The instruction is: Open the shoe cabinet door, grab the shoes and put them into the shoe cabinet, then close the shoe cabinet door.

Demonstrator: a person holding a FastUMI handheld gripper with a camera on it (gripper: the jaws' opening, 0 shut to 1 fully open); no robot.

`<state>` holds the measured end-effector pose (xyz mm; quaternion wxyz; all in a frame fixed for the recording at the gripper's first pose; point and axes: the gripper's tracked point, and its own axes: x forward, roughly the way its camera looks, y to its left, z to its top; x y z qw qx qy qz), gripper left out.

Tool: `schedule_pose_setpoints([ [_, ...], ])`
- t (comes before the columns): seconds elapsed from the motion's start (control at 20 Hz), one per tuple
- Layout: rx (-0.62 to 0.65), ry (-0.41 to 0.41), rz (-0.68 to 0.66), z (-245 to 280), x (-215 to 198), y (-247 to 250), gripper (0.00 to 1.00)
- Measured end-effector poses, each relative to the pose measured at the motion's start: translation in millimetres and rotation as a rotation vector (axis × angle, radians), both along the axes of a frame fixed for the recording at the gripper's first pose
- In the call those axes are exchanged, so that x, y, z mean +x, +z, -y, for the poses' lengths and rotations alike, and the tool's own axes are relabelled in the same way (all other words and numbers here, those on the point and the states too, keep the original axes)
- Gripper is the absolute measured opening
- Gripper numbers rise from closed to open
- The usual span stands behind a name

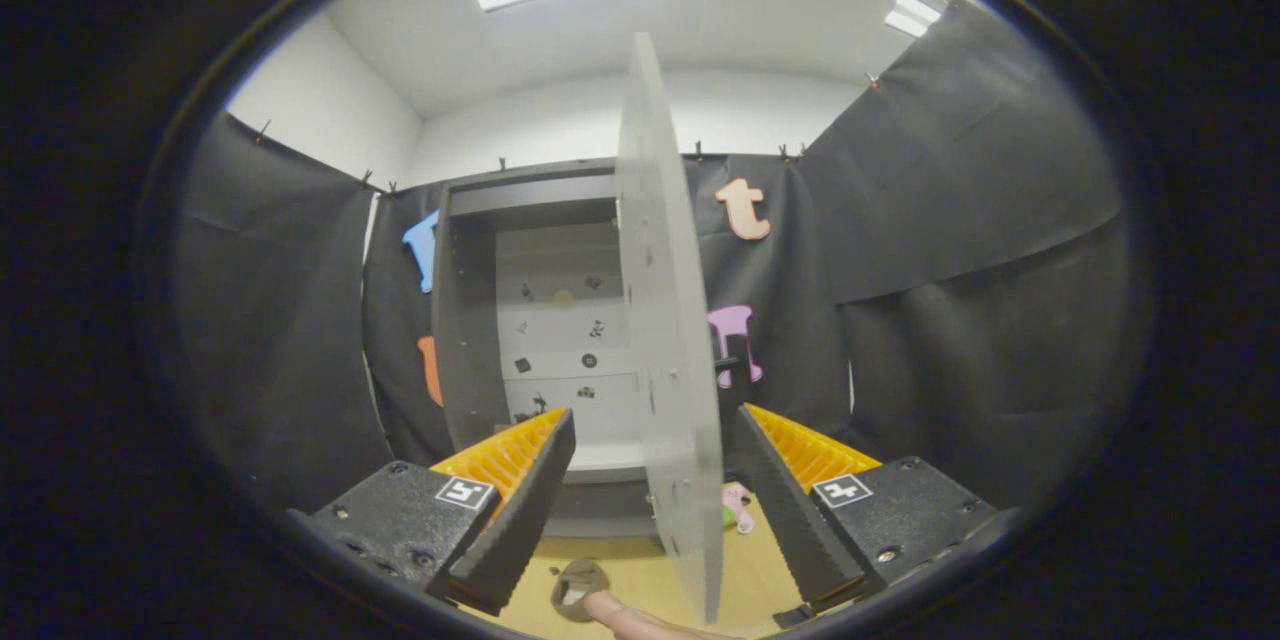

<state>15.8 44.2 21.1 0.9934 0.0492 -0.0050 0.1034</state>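
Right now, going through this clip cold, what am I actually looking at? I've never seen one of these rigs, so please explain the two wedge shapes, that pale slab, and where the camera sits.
There is no robot arm here: a person carries a handheld two-finger gripper, and a fisheye camera riding on it looks forward along the fingers. The two wedge shapes are those fingers.

The pale slab seen edge-on is the shoe cabinet door, swung open. It stands between the spread fingers, nearer the right one; I cannot tell whether either touches it.

Beyond is the open shoe cabinet with pale shelves, black cloth around it.

On the tan floor a small pink and green shoe lies beyond the door, and a shoe and part of the person's foot show below the fingers.
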Motion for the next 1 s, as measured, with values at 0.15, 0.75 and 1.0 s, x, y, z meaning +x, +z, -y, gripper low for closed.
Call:
schedule_pose_setpoints([
  [0.15, -0.037, 0.029, 0.013, -43.7, 0.1, -22.1, 1.0],
  [0.75, -0.165, 0.056, -0.069, -207.2, 51.2, -216.6, 1.0],
  [1.0, -0.184, 0.002, -0.132, -204.8, 82.0, -284.3, 1.0],
])
